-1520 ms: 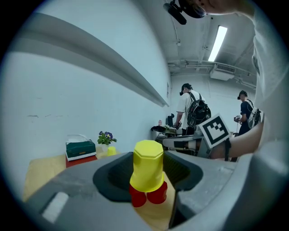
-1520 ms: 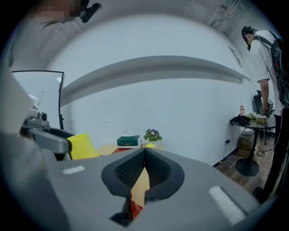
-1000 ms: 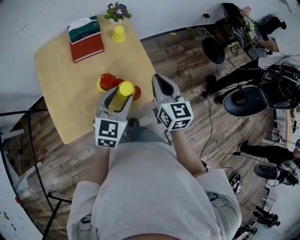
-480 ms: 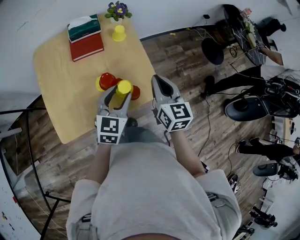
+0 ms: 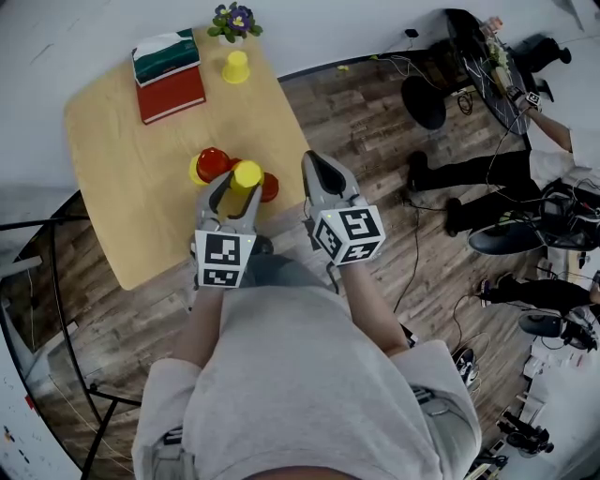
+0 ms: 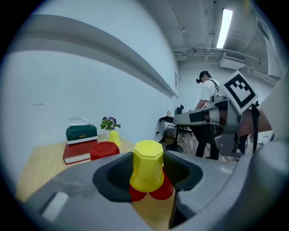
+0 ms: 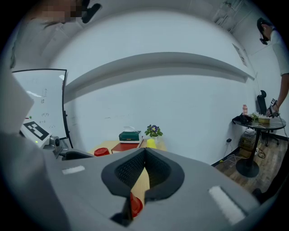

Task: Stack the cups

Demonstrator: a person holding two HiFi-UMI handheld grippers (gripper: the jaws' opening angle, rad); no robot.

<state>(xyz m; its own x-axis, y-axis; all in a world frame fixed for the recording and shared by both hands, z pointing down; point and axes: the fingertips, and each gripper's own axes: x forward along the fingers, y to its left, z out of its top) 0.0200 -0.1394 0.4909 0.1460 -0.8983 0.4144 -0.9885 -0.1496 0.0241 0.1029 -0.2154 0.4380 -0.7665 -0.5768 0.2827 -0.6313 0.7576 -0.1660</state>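
My left gripper (image 5: pixel 236 185) (image 6: pixel 147 168) is shut on an upside-down yellow cup (image 5: pixel 247 174) (image 6: pixel 146 165), held just above the table's near right part. Right under it stand two upside-down red cups (image 6: pixel 156 191); one of them (image 5: pixel 271 187) shows to its right. Another red cup (image 5: pixel 214 162) (image 6: pixel 104 150) sits to the left, with a yellow cup (image 5: pixel 196 172) partly hidden behind it. A lone yellow cup (image 5: pixel 235 67) (image 6: pixel 114 137) stands at the far edge. My right gripper (image 5: pixel 318 164) (image 7: pixel 144 154) is shut and empty, off the table's right edge.
A red book (image 5: pixel 172 92) with a green tissue box (image 5: pixel 166 57) on it lies at the back of the tan table (image 5: pixel 112 169), beside a small flower pot (image 5: pixel 232 21). A person, office chairs and cables are on the wooden floor to the right.
My left gripper has sunk a little with the yellow cup, closer to the red cups. The right gripper has stayed put. A person in the background at right has shifted.
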